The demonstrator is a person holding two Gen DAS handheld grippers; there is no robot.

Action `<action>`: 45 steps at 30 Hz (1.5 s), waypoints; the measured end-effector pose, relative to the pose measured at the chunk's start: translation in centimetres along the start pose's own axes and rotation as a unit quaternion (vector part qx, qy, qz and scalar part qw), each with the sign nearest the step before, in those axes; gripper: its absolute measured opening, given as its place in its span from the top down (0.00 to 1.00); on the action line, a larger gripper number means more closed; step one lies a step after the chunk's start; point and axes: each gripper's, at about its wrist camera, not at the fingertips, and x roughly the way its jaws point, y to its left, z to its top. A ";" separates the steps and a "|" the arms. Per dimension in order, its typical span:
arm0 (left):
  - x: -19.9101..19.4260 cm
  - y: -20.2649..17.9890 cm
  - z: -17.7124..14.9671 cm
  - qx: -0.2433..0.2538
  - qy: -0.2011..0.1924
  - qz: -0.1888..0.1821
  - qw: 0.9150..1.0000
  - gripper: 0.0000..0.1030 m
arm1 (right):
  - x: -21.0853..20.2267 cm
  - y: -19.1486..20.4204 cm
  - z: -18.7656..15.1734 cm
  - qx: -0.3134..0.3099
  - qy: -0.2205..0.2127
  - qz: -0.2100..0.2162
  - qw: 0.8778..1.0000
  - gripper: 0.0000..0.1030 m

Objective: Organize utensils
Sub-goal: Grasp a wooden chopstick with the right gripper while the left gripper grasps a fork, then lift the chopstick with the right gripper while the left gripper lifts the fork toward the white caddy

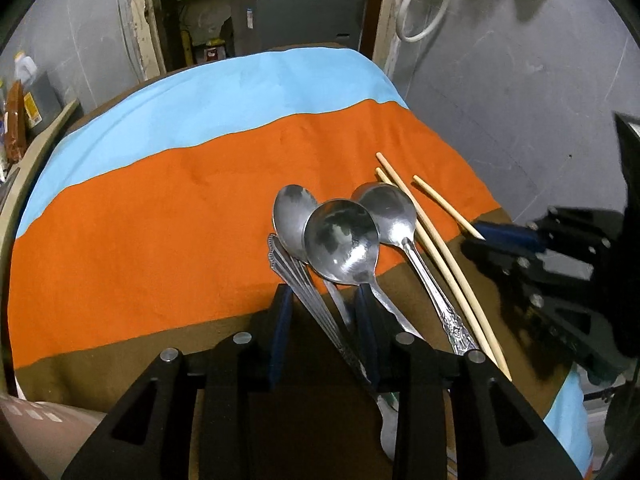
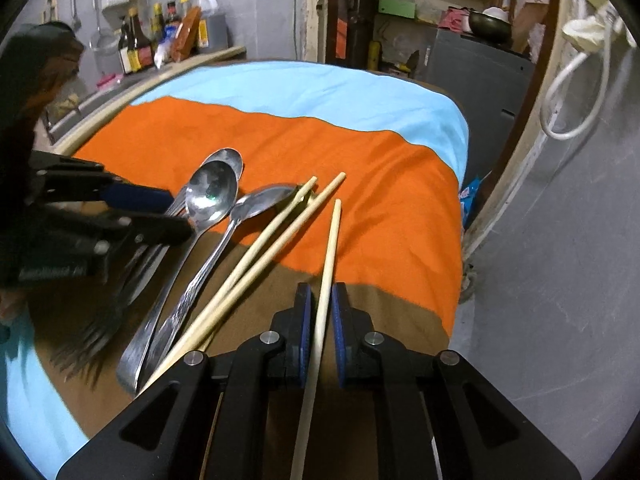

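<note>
Single chopstick (image 2: 329, 264) just right of the spoon pile (image 2: 208, 200) on the striped cloth (image 2: 380, 184), sitting between right gripper (image 2: 321, 304) pads, spread, not pinching. Light, stiff, slick (rolls easily) — best grabbed mid-shaft. Left gripper (image 1: 326, 308) spread around spoon handles.

A striped cloth (image 2: 360, 152) of blue, orange and brown is lying beneath the claw. Bottles (image 2: 168, 36) are standing far ahead to its left; a white cable (image 2: 576, 80) is hanging ahead right.
</note>
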 end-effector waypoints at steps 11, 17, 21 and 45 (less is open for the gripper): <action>-2.0 0.5 -2.0 -0.026 0.016 -0.061 0.998 0.91 | -0.4 -0.5 -0.2 0.008 0.014 0.026 1.000 0.97; -2.8 0.7 -2.4 -0.039 0.012 -0.077 0.996 0.98 | -2.4 -0.4 -1.8 0.011 0.003 0.040 0.999 0.97; -3.5 0.8 -3.4 -0.047 -0.006 -0.081 0.996 0.99 | -2.7 -0.7 -2.2 0.027 -0.008 0.048 0.998 0.97; -12.8 0.6 -8.4 -0.063 -0.261 -0.161 0.950 1.00 | -10.5 0.9 -3.7 0.095 -0.249 0.129 0.955 0.97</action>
